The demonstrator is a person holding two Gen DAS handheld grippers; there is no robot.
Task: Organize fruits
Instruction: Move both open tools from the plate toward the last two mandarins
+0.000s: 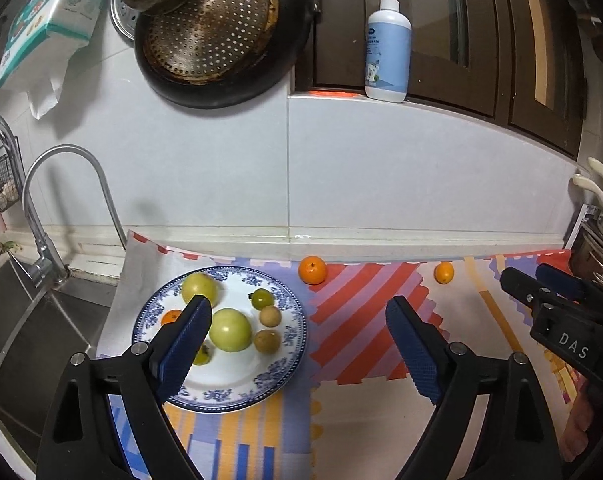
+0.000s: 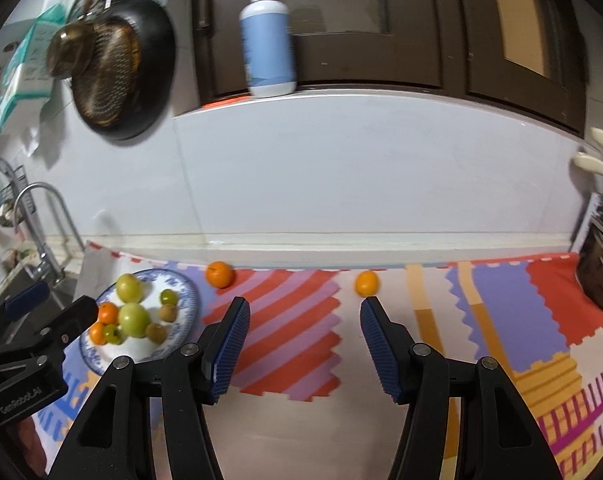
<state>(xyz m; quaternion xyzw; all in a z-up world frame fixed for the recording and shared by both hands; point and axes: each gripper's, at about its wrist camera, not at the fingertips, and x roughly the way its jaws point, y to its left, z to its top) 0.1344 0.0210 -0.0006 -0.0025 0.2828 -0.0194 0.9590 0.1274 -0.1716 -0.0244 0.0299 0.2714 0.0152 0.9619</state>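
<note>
While seven fruits already lie on the plate (image 2: 189, 300), the small orange (image 2: 367, 283), on the tabletop well right of the plate by the wall, is seen just ahead of the right gripper (image 2: 303, 312), whose jaws are held apart, empty.

The plate (image 1: 289, 344) is white with a blue floral rim and carries pale green, orange and brown fruits. Two orange fruits (image 1: 312, 270) (image 1: 444, 272) lie at the bench's back edge on a mat (image 1: 357, 312) striped red and lilac (yellow and blue bars at its front). Each tool (image 1: 297, 344) (image 2: 304, 344) is black with ribbed blue pads (image 1: 411, 354). The pump bottle (image 1: 388, 50) is white and pale blue.
</note>
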